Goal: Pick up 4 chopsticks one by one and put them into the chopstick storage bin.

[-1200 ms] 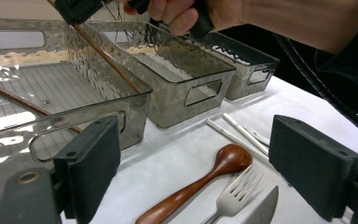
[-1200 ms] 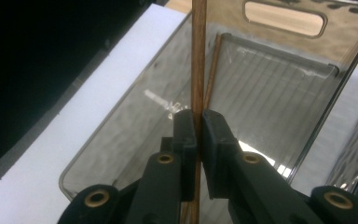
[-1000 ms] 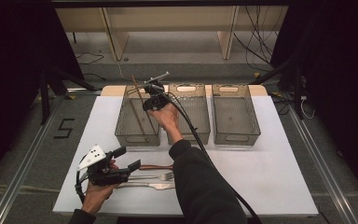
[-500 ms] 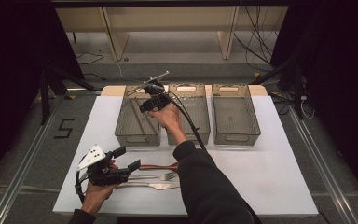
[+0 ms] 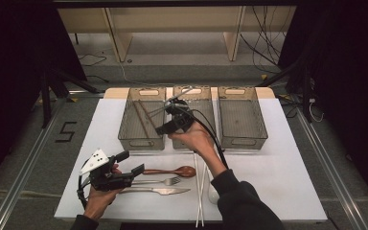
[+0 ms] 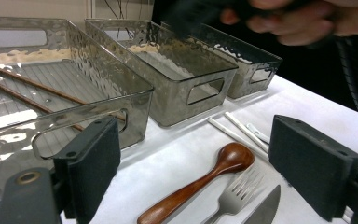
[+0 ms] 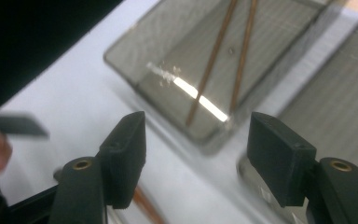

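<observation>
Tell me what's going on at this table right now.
A person is sorting cutlery into three clear bins. The right gripper hangs open above the bins; two brown chopsticks already lie in the left bin. The left gripper rests open near the wooden spoon, fork and knife. White chopsticks lie on the table too.

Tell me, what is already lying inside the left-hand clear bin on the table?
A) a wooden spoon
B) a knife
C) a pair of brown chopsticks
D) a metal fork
C: the brown chopsticks lie slanted on the floor of the left bin, while the wooden spoon, fork and knife are out on the white table in front of the bins.
</observation>
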Demonstrator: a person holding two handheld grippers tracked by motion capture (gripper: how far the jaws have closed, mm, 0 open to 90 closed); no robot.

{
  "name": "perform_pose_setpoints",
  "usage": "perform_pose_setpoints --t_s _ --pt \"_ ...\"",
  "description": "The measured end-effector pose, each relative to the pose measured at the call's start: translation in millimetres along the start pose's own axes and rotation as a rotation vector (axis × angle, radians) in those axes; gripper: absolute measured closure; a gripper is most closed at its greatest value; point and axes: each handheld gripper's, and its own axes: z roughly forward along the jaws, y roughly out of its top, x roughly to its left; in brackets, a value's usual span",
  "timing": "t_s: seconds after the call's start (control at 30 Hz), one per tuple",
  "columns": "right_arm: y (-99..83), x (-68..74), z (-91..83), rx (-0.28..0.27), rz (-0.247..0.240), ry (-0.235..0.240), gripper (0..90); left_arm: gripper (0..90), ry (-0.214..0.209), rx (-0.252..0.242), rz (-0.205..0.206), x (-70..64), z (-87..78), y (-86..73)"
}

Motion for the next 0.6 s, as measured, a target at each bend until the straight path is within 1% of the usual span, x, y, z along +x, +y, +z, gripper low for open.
perform_pose_setpoints --t_s 0.13,0.2,0.3,0.4,0.53,0.6 --pt "-28.2 2.7 -10.4 0.031 -0.015 -0.012 35.8 16.5 0.000 0.002 0.001 0.0 0.1 -0.1" --pt "-42.7 3.8 -12.9 0.058 -0.033 -0.025 34.8 16.5 0.001 0.001 0.002 0.0 -0.3 0.0" --pt "-61.8 2.9 -16.6 0.074 -0.031 -0.036 33.9 16.4 0.003 0.002 0.000 0.4 -0.1 -0.2" --pt "-77.5 3.0 -20.4 0.096 -0.026 -0.043 32.7 16.4 0.003 0.003 0.002 0.2 -0.3 -0.1" --pt "-94.7 2.1 -21.7 0.126 -0.034 -0.062 32.0 16.5 0.004 0.005 0.002 0.4 0.0 -0.2" --pt "-102.5 2.5 -21.6 0.144 -0.040 -0.082 32.0 16.5 0.004 0.004 0.002 0.3 -0.1 -0.2"
